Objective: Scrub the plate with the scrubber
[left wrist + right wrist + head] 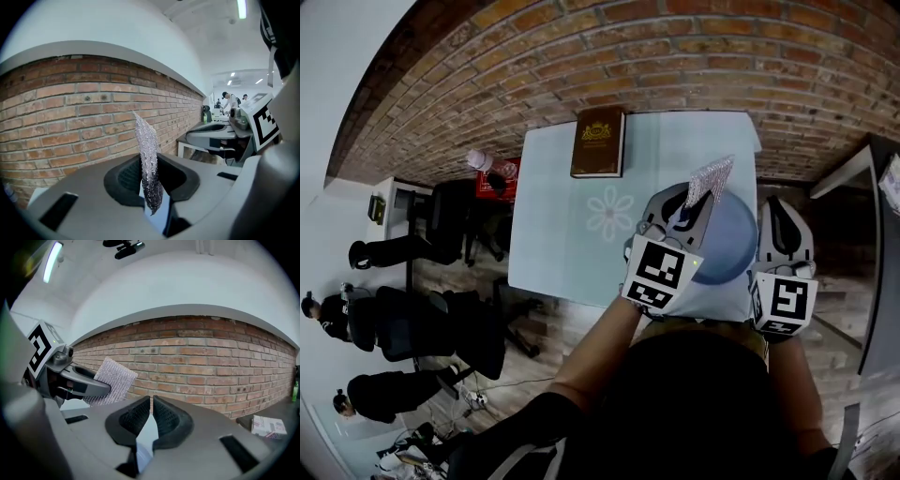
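Note:
My left gripper [689, 202] is shut on a silver mesh scrubber [710, 178], which sticks up out of the jaws over the plate. The scrubber [149, 164] stands on edge between the pads in the left gripper view. The pale blue plate [731, 246] lies at the table's near right corner, between both grippers. My right gripper [780, 211] is at the plate's right rim with its jaws nearly together. A pale sliver of the plate [146, 456] shows low in the gap of the right gripper [152, 404]. The right gripper view also shows the left gripper [93, 387] with the scrubber [111, 380].
A brown book [598, 141] lies at the far edge of the light blue table [572, 234], against the brick wall. People sit on office chairs [403, 319] to the left. A white desk [844, 169] stands to the right.

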The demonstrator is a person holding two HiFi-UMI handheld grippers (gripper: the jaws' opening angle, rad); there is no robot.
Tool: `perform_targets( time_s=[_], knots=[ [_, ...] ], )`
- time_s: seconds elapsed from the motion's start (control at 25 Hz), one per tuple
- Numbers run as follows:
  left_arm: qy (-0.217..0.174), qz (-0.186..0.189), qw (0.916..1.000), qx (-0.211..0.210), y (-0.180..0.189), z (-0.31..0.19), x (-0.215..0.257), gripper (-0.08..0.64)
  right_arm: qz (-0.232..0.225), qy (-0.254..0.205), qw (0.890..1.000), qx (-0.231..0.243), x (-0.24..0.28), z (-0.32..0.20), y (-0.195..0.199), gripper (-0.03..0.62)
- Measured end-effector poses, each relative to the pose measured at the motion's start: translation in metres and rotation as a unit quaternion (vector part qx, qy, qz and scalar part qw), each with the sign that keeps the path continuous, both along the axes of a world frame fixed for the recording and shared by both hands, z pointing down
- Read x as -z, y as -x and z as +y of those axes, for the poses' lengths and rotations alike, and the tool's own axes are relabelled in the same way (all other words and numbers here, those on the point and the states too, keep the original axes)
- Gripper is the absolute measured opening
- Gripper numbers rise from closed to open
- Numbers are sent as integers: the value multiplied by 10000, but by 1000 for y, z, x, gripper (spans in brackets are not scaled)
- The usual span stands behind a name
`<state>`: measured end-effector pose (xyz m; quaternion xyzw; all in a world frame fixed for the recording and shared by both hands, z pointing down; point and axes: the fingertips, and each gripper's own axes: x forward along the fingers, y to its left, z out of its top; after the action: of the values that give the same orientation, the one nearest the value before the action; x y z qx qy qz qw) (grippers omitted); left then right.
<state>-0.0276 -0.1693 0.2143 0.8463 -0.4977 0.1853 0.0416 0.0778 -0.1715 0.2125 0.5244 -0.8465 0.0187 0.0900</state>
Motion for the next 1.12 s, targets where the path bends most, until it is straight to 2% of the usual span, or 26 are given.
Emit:
perform_targets(
  time_s=[0.28,0.44,0.6,0.84,1.12],
  knots=[
    [-943,17,9953,206,13,7,57,83,103,-572,9982,165,46,0,17,44],
    [-1489,-23,9884,310,19,15,88,83,-71,-759,9968,224,71,5,28,44],
    [-2075,-154,9779,215,21,22,120,83,-66,-1021,9941,350,93,13,40,44],
    [-2396,-201,9700,361,37,33,149,83,-148,-1361,9894,481,123,19,56,44],
    [-2511,-173,9672,334,43,42,154,83,-97,-1363,9892,535,119,26,66,44]
  ],
)
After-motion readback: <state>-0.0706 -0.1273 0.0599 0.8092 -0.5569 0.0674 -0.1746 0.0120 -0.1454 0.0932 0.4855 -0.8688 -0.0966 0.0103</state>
